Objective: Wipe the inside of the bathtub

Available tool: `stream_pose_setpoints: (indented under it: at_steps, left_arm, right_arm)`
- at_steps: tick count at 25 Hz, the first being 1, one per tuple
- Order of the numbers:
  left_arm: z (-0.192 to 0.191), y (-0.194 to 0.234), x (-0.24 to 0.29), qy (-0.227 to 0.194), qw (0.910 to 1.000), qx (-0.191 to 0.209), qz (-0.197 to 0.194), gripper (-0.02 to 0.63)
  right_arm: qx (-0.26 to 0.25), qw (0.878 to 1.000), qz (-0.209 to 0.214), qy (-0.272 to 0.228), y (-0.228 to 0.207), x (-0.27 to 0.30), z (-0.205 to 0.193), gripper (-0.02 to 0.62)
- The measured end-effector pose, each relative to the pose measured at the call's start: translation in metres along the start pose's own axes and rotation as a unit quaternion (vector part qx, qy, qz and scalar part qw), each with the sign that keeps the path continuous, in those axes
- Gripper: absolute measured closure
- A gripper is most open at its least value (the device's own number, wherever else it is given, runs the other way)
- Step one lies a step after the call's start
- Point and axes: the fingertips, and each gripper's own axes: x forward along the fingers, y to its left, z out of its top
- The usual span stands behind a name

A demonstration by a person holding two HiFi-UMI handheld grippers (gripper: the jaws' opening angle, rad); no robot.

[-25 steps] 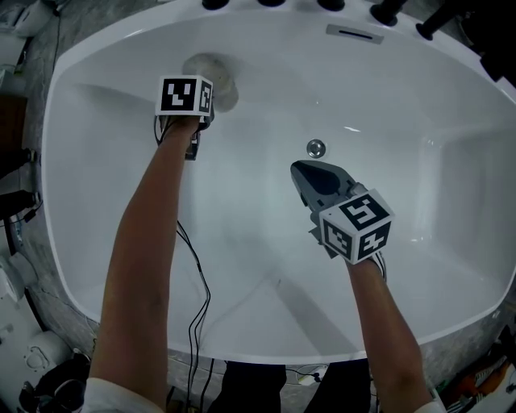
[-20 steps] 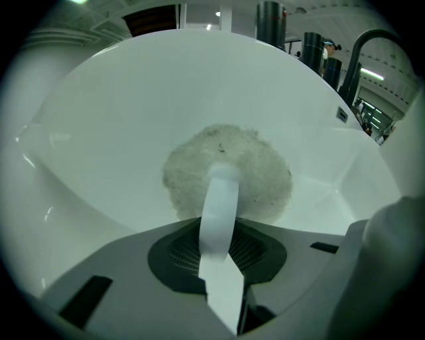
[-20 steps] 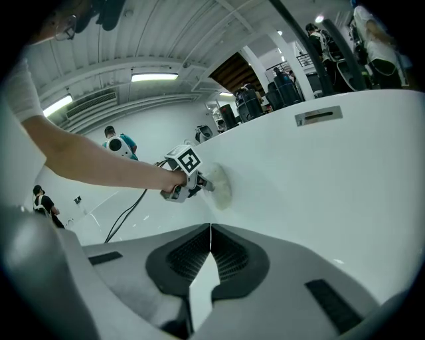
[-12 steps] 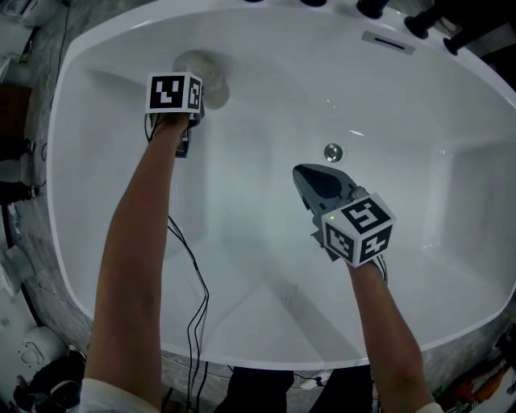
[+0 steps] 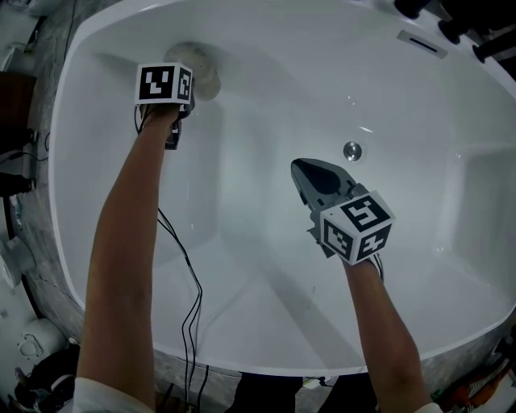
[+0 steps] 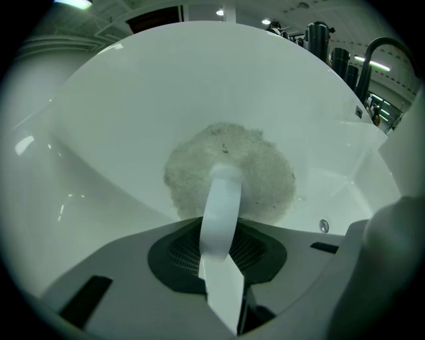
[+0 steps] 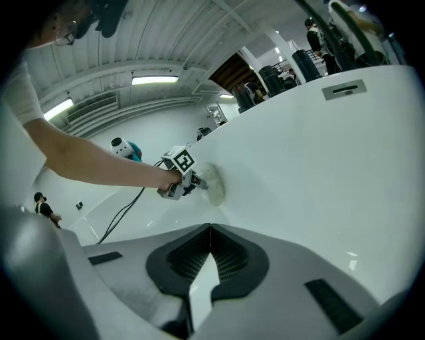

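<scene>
The white bathtub [image 5: 274, 89] fills the head view. A round grey scrubbing pad [image 5: 201, 74] is pressed flat against the tub's far left wall. My left gripper [image 5: 187, 87] is shut on the pad's white handle [image 6: 221, 219], and the pad [image 6: 229, 174] spreads out just beyond the jaws in the left gripper view. My right gripper [image 5: 309, 176] hovers over the middle of the tub, shut with nothing in it. Its closed jaws [image 7: 210, 239] point toward the left gripper [image 7: 180, 174] and the pad [image 7: 214, 182].
A round metal drain [image 5: 352, 150] sits on the tub floor right of the right gripper. An overflow plate [image 5: 421, 44] and dark tap fittings [image 5: 459, 24] line the far right rim. A black cable [image 5: 190, 298] trails from the left arm over the near rim.
The left gripper has slid the pad leftward along the tub wall, farther from the drain. The right gripper stays shut and has also shifted left relative to the drain.
</scene>
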Motion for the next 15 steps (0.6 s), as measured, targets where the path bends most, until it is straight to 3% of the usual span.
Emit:
stream_pose_setpoints:
  at_steps: [4,11,15]
  left_arm:
    - [-0.007,0.013,0.004,0.004,1.0000,-0.003,0.008,0.511]
    - [-0.011,0.022,0.007,0.006,0.9999,0.000,0.010,0.511]
    - [-0.018,0.036,0.009,0.010,0.9997,-0.011,0.018,0.511]
  right_arm:
    - [0.013,1.000,0.003,0.012,0.010,0.037,-0.004,0.577]
    - [-0.008,0.996,0.069,0.049,0.052,0.110,0.017,0.575]
    - [0.013,0.995,0.087,0.047,0.065,0.127,0.023,0.575]
